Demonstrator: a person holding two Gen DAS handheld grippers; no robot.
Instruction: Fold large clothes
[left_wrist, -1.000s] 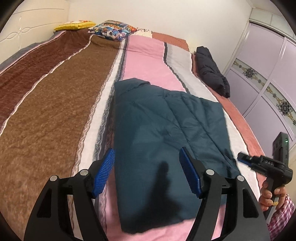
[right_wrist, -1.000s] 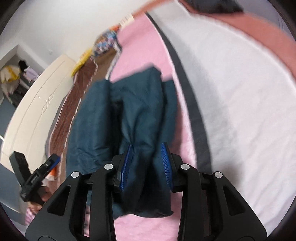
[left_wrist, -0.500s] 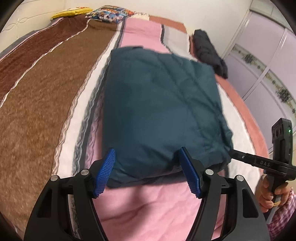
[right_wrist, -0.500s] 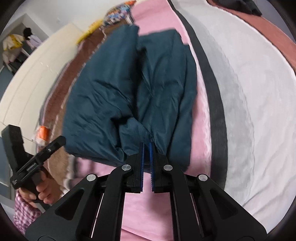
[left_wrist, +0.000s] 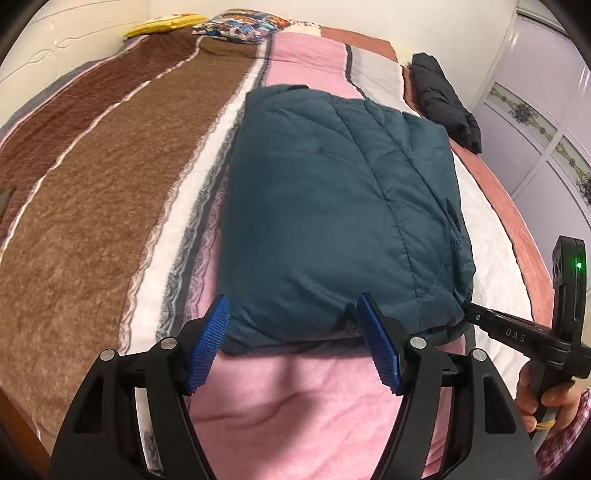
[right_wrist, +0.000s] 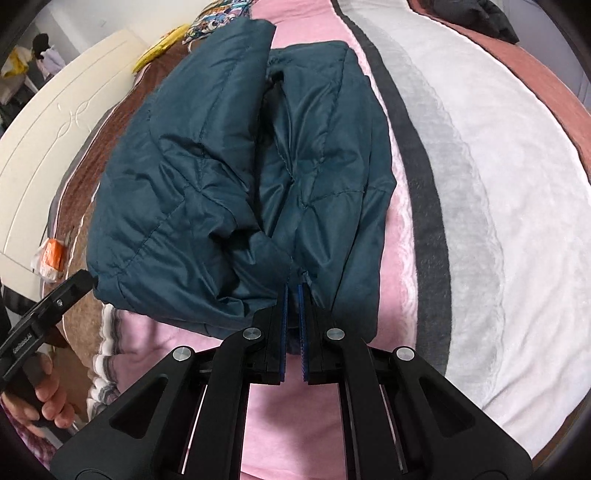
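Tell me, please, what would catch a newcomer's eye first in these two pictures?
First, the puffy teal jacket, folded into a thick bundle in the middle of the striped blanket on the bed. Next, the right tongs, shut on the jacket's near edge, while the left tongs stand open at the near edge, one pad on each side. A dark jacket lies at the bed's far right edge.

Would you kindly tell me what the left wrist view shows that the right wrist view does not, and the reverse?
Only the left wrist view shows the wardrobe doors and the left gripper, jaws open around the jacket's near edge. Only the right wrist view shows the orange packet and the right gripper, jaws shut on the jacket's hem. Both show the teal jacket, striped blanket, yellow pillow and dark garment.
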